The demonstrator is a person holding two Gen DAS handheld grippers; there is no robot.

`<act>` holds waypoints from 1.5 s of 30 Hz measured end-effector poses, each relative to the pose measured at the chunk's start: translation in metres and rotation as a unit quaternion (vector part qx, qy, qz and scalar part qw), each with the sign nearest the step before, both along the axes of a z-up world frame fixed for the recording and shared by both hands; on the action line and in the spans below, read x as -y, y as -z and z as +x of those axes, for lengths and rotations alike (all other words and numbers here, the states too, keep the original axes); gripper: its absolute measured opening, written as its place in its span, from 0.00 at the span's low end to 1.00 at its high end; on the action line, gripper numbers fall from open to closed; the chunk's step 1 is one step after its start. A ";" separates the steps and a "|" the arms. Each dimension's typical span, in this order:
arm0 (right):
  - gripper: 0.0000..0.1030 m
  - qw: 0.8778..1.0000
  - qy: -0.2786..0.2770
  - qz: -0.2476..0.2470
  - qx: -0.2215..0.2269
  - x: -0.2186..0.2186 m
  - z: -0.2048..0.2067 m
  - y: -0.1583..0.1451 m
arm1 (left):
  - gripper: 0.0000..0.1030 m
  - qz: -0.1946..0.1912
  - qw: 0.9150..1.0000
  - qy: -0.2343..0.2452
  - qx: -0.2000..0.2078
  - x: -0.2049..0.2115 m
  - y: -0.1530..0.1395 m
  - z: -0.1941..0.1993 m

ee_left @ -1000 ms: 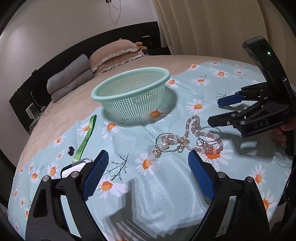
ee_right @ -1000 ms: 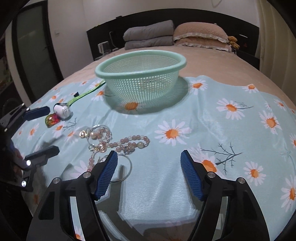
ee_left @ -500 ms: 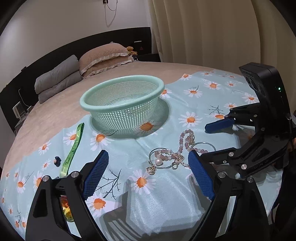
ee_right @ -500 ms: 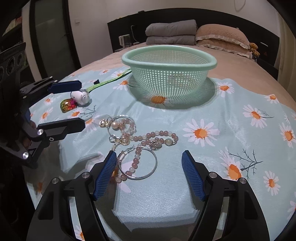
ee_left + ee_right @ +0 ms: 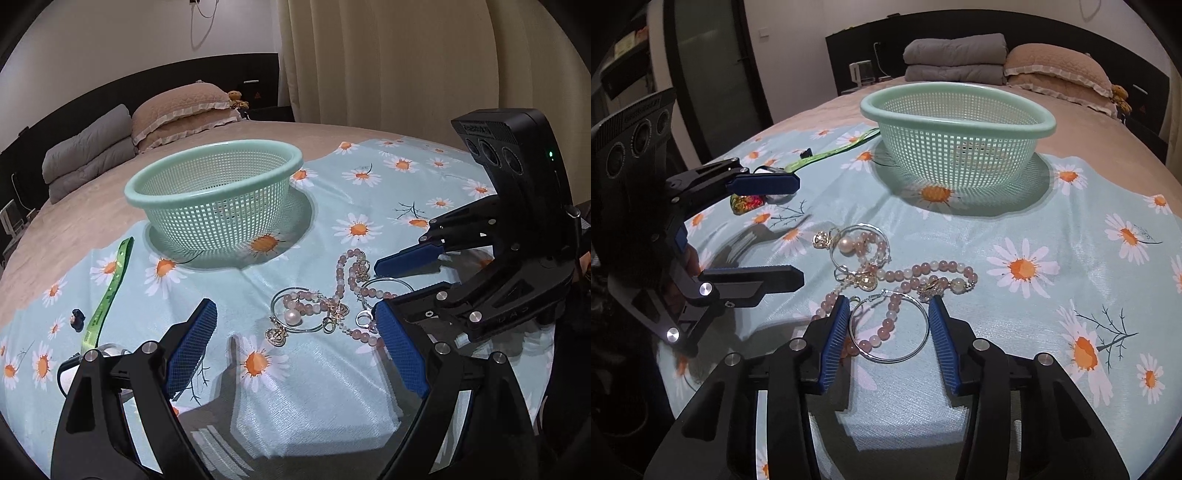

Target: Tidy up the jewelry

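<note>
**Desk:** What sits at centre frame on the bed?

**Photographer:** A tangle of jewelry on a daisy-print cloth (image 5: 1071,229): a pink bead bracelet (image 5: 923,273), a large silver hoop earring (image 5: 889,326), a second hoop with a pearl (image 5: 293,315) and small gold charms (image 5: 276,335). All of it lies in one cluster, the pieces touching or overlapping, in front of a mint-green mesh basket (image 5: 960,147). The basket stands upright and apart from the pile.

**Desk:** And the right gripper?

**Photographer:** The right gripper (image 5: 888,321) is low over the cloth, its blue-padded fingers (image 5: 834,343) spread on either side of the silver hoop earring. The jaws are parted and not pressing it; a strand of beads runs through the ring between them.

**Desk:** The left one?

**Photographer:** The left gripper (image 5: 297,354) hovers at the near edge of the cluster, jaws wide apart, grasping nothing. The pearl hoop lies just beyond its tips.

**Desk:** Anything else on the cloth?

**Photographer:** A green lanyard strap (image 5: 107,295) stretches off to the left of the basket, a small dark bead-like object (image 5: 77,318) beside it, and a multicoloured pendant (image 5: 746,202) near the left gripper's upper finger in the right wrist view. Folded grey blankets (image 5: 955,59) and a tan pillow (image 5: 1060,70) rest at the headboard.
</note>
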State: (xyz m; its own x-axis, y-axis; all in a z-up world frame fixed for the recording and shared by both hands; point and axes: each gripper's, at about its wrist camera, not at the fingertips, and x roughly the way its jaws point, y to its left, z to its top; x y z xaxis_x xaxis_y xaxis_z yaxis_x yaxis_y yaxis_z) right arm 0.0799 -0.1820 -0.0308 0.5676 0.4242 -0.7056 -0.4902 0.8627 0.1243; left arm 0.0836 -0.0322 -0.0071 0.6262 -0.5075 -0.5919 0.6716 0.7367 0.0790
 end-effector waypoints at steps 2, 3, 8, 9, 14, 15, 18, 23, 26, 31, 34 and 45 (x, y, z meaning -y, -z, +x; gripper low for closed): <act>0.40 1.000 0.002 0.002 -0.002 0.000 0.000 -0.001 | 0.84 -0.006 1.000 0.002 -0.011 -0.001 0.002 0.004; 0.40 1.000 0.002 0.003 -0.003 0.001 0.000 -0.001 | 0.82 -0.006 1.000 0.002 -0.015 -0.001 0.003 0.005; 0.40 1.000 -0.001 -0.001 -0.004 0.004 -0.002 -0.003 | 0.75 -0.004 1.000 0.017 -0.019 0.002 0.004 0.004; 0.40 1.000 0.000 0.000 -0.003 0.005 -0.003 -0.004 | 0.71 0.000 1.000 0.023 -0.020 0.004 0.004 0.003; 0.40 1.000 0.012 0.008 0.009 0.017 -0.007 -0.014 | 0.58 0.023 0.998 0.017 -0.050 0.012 0.014 0.013; 0.40 1.000 0.013 0.012 0.012 0.019 -0.008 -0.016 | 0.57 0.022 0.998 0.013 -0.057 0.011 0.014 0.017; 0.40 1.000 0.013 0.015 0.018 0.023 -0.010 -0.020 | 0.53 0.007 0.997 0.006 -0.073 0.005 0.015 0.023; 0.41 0.999 0.015 0.015 0.023 0.029 -0.011 -0.023 | 0.21 0.002 0.997 -0.013 -0.073 -0.004 0.015 0.027; 0.41 0.999 0.015 0.013 0.026 0.029 -0.010 -0.024 | 0.15 0.022 0.997 -0.014 -0.073 -0.002 0.020 0.026; 0.41 0.999 0.012 0.017 0.031 0.030 -0.011 -0.028 | 0.11 0.036 0.997 -0.021 -0.071 0.000 0.022 0.025; 0.41 1.000 0.009 0.002 0.028 0.030 -0.009 -0.030 | 0.11 0.040 0.996 -0.032 -0.067 -0.003 0.020 0.022; 0.41 0.997 0.040 0.018 0.068 0.060 -0.015 -0.071 | 0.11 0.023 0.995 -0.084 -0.046 -0.031 -0.022 0.009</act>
